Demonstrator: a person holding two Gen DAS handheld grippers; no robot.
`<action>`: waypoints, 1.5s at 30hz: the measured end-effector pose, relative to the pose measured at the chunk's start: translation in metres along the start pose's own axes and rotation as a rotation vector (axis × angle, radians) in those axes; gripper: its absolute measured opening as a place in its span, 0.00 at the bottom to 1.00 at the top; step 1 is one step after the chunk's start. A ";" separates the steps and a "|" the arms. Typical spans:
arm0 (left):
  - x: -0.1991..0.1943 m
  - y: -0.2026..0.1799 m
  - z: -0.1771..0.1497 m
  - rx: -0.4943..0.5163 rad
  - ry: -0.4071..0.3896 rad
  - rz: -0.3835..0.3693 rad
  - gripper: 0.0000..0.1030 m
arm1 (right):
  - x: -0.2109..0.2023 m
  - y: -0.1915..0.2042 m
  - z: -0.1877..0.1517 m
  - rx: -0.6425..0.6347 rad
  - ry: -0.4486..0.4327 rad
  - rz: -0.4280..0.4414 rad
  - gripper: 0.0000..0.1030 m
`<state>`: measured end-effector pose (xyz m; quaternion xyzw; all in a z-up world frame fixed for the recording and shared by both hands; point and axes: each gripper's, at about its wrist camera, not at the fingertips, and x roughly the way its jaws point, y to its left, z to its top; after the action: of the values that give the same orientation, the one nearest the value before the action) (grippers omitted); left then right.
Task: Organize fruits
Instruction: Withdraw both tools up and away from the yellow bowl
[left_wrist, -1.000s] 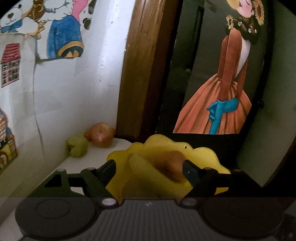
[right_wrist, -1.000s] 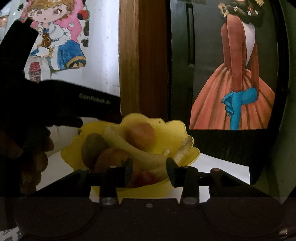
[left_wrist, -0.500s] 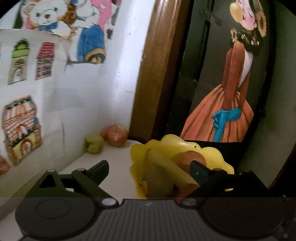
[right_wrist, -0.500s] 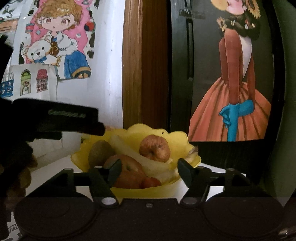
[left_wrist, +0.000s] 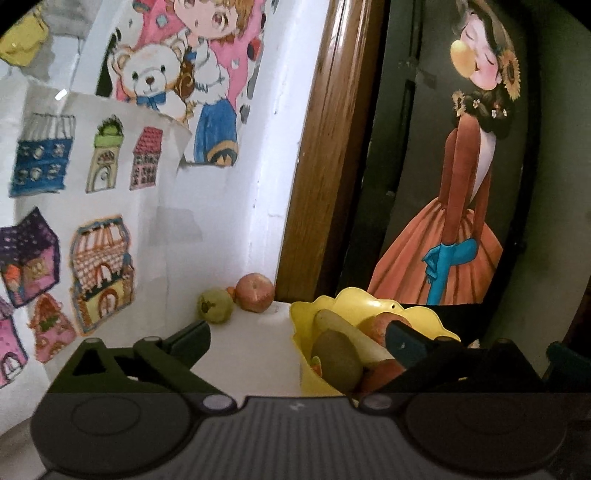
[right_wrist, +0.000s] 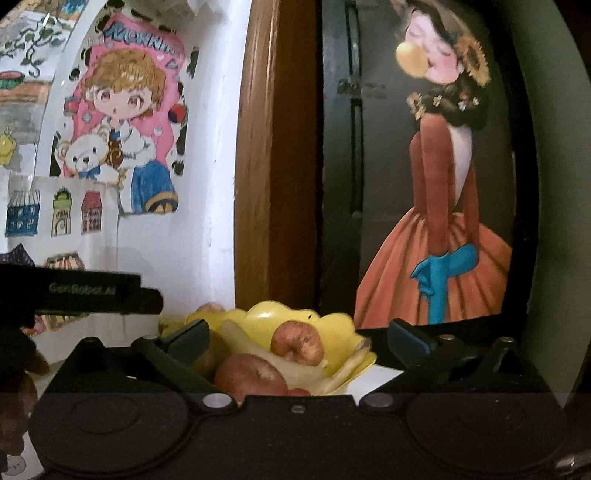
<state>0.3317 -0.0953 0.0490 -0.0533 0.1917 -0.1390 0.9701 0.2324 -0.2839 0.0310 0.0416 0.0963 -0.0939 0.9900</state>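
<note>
A yellow scalloped bowl (left_wrist: 373, 304) stands on the white table and holds a kiwi (left_wrist: 336, 356), a banana (left_wrist: 349, 332) and apples. In the right wrist view the bowl (right_wrist: 266, 314) shows a brownish apple (right_wrist: 297, 341), a red apple (right_wrist: 251, 374) and the banana (right_wrist: 247, 341). A green fruit (left_wrist: 216, 305) and a red apple (left_wrist: 255, 291) lie loose in the far wall corner. My left gripper (left_wrist: 295, 338) is open and empty, left of the bowl. My right gripper (right_wrist: 297, 336) is open and empty in front of the bowl.
The white wall with children's drawings (left_wrist: 99, 184) closes the left side. A wooden door frame (left_wrist: 325, 166) and a dark door with a painted figure (left_wrist: 461, 221) stand behind the table. The left gripper's body (right_wrist: 92, 291) and a hand (right_wrist: 22, 369) show at the left.
The right gripper's fingers have spread from nearly shut to wide open and it has drawn back from the bowl. The left gripper has swung left, so the bowl sits further right.
</note>
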 end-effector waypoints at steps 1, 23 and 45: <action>-0.003 0.000 -0.001 0.000 0.000 0.000 1.00 | -0.004 0.000 0.001 -0.002 -0.004 -0.007 0.99; -0.189 -0.013 -0.057 0.030 -0.001 0.015 1.00 | -0.186 -0.019 -0.023 0.101 -0.021 0.032 0.99; -0.348 -0.019 -0.117 0.116 -0.062 0.000 1.00 | -0.358 0.006 -0.037 0.051 -0.040 -0.022 0.99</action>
<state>-0.0273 -0.0187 0.0685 -0.0014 0.1532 -0.1480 0.9771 -0.1186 -0.2109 0.0660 0.0640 0.0746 -0.1082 0.9893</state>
